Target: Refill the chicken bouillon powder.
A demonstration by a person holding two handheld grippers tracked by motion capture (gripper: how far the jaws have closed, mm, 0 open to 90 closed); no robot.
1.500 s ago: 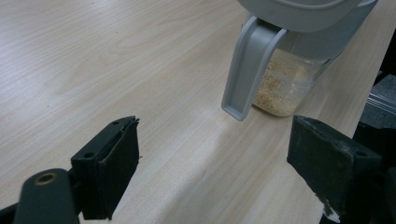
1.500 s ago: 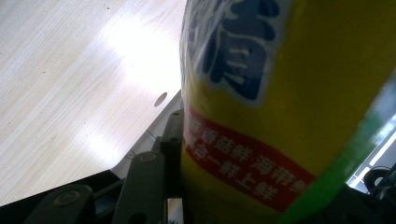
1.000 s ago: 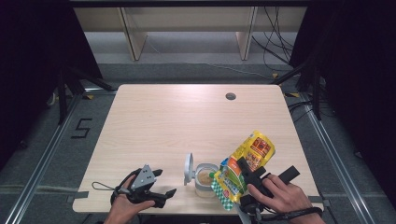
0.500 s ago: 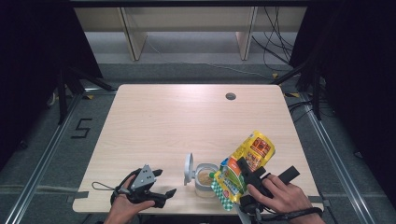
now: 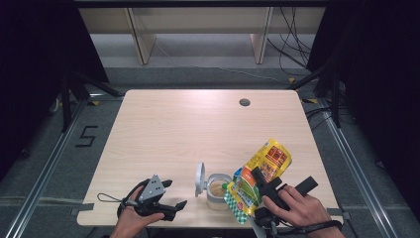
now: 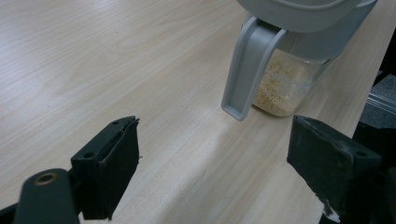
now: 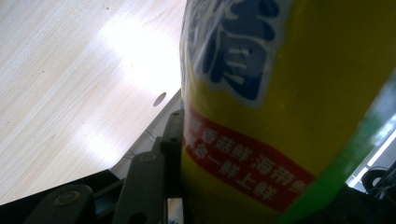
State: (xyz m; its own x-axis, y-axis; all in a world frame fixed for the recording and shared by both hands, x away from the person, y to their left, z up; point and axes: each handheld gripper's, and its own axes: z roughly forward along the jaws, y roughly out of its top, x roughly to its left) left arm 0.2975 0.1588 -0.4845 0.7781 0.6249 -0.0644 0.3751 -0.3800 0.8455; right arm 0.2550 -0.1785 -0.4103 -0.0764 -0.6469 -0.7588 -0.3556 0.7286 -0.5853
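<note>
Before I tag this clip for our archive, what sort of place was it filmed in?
Probably a lab or recording rig, not a kitchen: a bare pale wooden table with a cable hole, grey metal floor rails framing it, loose black cables behind, and black curtains on both sides.

"5" marked on floor (image 5: 87, 136) left of table; pouch (image 7: 280, 93) w/ Chinese print, incl. "海帝".

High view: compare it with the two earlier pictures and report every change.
Nothing has visibly changed. The right gripper keeps the yellow pouch tilted over the open jar; the left gripper stays open beside it on the table.
</note>
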